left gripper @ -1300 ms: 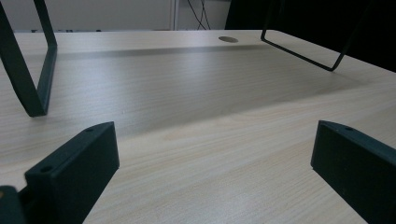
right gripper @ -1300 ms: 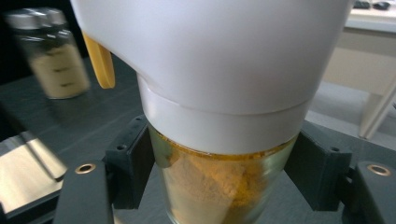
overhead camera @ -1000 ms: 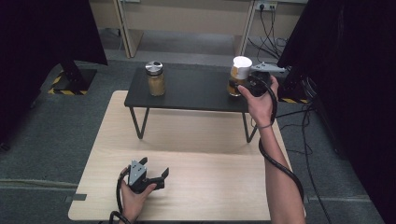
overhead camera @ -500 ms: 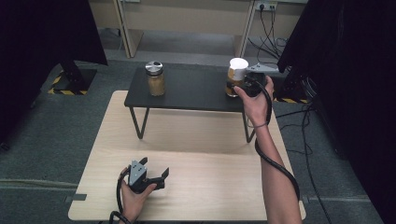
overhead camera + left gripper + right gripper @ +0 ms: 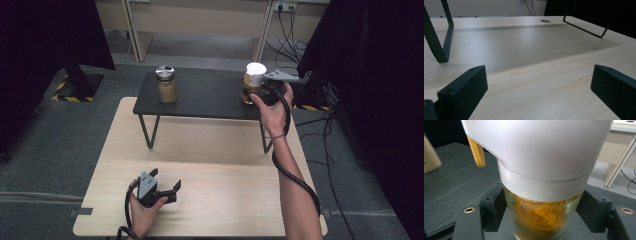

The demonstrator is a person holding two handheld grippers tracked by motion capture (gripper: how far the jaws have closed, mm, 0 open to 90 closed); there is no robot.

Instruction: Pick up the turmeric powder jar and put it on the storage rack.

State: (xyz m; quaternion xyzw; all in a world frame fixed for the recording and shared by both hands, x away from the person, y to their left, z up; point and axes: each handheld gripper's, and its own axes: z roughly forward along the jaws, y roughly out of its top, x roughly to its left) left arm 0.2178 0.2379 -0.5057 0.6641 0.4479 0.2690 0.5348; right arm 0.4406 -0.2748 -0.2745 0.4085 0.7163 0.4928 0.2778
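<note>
**Right gripper clamped on the white-lidded jar**

My right gripper (image 5: 256, 95) is closed around the jar (image 5: 254, 82) at the right end of the black shelf (image 5: 205, 97). In the right gripper view the two black jaws sit on either side of the glass body, pressing it low down, below the white lid (image 5: 536, 147). The glass holds orange-yellow powder (image 5: 537, 216), and a small yellow tab (image 5: 477, 152) hangs from the lid's left edge. The jar stands upright, its base at or just above the shelf top; I cannot tell whether it touches. From the high view my right hand (image 5: 272, 107) reaches forward across the table (image 5: 210, 150) to the shelf, and the jar sits straight ahead of the gripper, between the jaws, with the lid rising above them.

A second jar (image 5: 166, 84), with a metal lid, stands upright at the shelf's left end, well apart from the one I hold.

My left gripper (image 5: 167, 189) rests low over the near part of the table, in my left hand (image 5: 142, 210). Its jaws stand wide apart with nothing between them; the left gripper view shows bare wood between them, and the shelf's legs (image 5: 441, 37) farther off.
</note>
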